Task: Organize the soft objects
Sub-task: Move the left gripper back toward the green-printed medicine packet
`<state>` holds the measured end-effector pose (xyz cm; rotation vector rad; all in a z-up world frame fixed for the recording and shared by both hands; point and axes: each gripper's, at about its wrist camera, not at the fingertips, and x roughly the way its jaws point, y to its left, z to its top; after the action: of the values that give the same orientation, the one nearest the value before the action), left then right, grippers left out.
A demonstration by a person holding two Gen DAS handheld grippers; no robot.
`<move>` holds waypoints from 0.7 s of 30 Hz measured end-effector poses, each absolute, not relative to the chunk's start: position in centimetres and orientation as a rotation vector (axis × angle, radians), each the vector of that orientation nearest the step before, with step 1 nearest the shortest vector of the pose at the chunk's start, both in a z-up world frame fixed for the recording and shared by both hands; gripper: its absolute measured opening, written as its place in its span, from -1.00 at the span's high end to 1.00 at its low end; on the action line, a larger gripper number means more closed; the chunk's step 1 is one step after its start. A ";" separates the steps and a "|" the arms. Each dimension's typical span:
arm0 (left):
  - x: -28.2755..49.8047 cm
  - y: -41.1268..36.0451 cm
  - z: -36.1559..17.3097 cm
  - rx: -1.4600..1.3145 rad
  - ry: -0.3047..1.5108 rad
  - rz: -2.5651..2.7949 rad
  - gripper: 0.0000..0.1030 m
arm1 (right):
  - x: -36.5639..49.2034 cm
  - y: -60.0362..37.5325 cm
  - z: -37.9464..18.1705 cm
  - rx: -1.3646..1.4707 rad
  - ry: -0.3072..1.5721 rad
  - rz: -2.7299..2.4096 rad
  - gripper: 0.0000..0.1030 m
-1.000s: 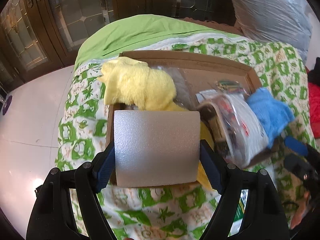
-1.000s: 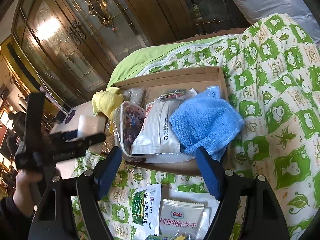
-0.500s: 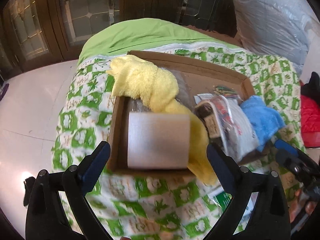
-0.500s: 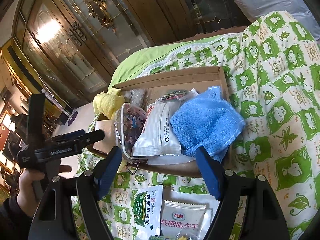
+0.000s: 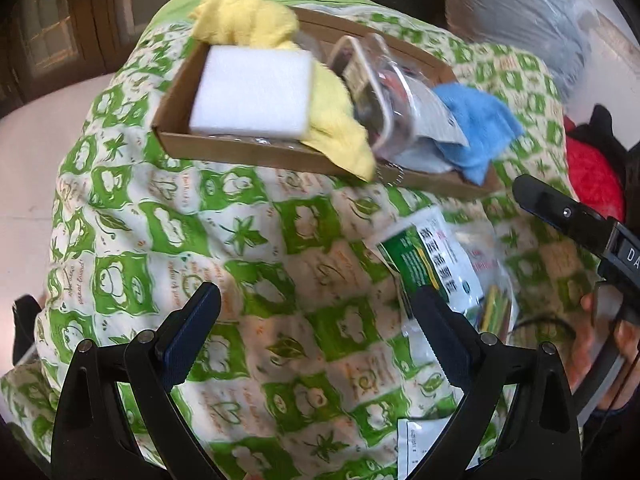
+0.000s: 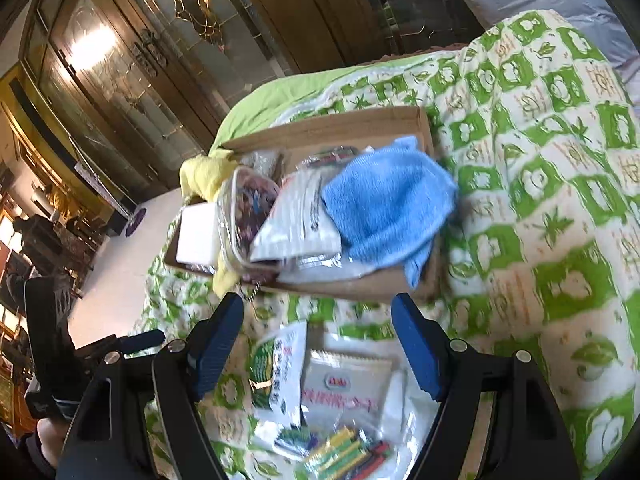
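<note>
A shallow cardboard box point(image 5: 224, 148) point(image 6: 360, 284) lies on the green-and-white quilt. In it are a white foam block point(image 5: 252, 92) point(image 6: 198, 234), a yellow cloth point(image 5: 332, 120) point(image 6: 204, 172), a clear pouch point(image 5: 376, 96) point(image 6: 250, 208), a white packet point(image 6: 298, 220) and a blue cloth point(image 5: 476, 120) point(image 6: 386, 204). My left gripper point(image 5: 316, 340) is open and empty, well back from the box over the quilt. My right gripper point(image 6: 318, 344) is open and empty, just short of the box's near edge, above loose packets.
Snack packets point(image 5: 436, 264) point(image 6: 280, 372) and a bag of coloured sticks point(image 6: 344, 452) lie on the quilt point(image 5: 160, 240) before the box. A wooden glass-door cabinet point(image 6: 140, 60) stands behind, white floor point(image 5: 32, 140) to the left, a red item point(image 5: 592, 172) at right.
My left gripper opened, let go of the foam block in the box's left end, and pulled back toward me. My right gripper dropped slightly toward the packets.
</note>
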<state>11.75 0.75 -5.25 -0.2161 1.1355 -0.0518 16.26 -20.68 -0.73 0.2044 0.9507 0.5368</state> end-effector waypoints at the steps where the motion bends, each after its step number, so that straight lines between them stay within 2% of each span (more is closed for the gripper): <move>1: 11.6 0.4 -5.1 -0.205 1.130 -0.053 -0.89 | 16.0 -20.9 -0.8 0.201 0.954 0.533 -0.49; 21: 11.0 -1.2 -6.4 -0.120 1.166 -0.010 -0.89 | 12.3 -21.7 -2.0 0.143 1.016 0.512 -0.49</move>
<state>11.03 -1.19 -6.39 -0.1201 1.1658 -0.0098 12.29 -21.70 -2.01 0.1425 1.0156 0.5117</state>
